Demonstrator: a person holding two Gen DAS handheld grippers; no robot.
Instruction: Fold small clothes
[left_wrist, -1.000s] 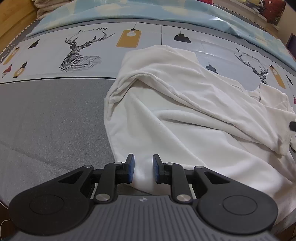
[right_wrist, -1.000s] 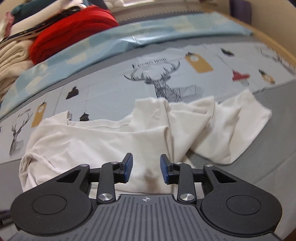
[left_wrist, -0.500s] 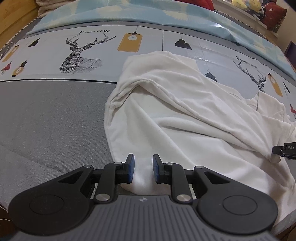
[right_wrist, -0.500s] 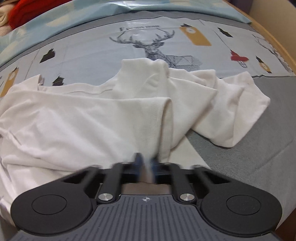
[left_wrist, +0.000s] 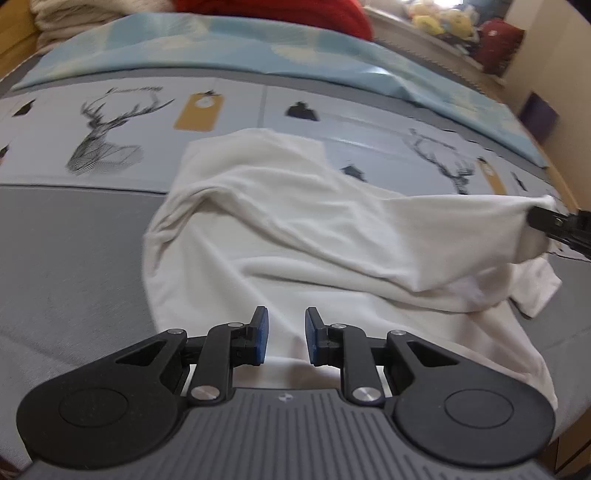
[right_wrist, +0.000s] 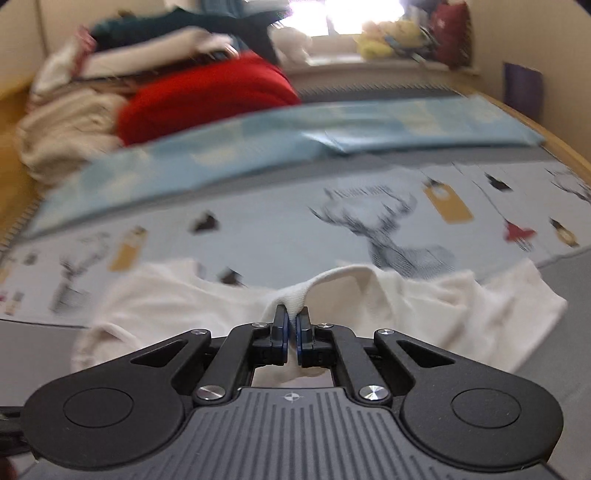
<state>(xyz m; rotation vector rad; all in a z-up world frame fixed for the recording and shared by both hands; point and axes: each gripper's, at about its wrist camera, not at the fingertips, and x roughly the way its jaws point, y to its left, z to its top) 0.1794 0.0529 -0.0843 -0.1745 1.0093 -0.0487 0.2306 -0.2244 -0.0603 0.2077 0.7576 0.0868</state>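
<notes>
A crumpled white garment lies on the bed. My left gripper is open, its blue pads just above the garment's near hem, holding nothing. My right gripper is shut on a fold of the white garment and lifts it off the bed. In the left wrist view the right gripper shows at the right edge with the cloth stretched up to it.
The bed has a grey cover and a pale sheet printed with deer and lamps. A light blue blanket lies behind. A pile of red and cream clothes sits at the back. A wooden bed edge is at right.
My right gripper closed on a fold of the white garment and raised it, pulling the cloth up and to the right. My left gripper stayed open near the hem.
</notes>
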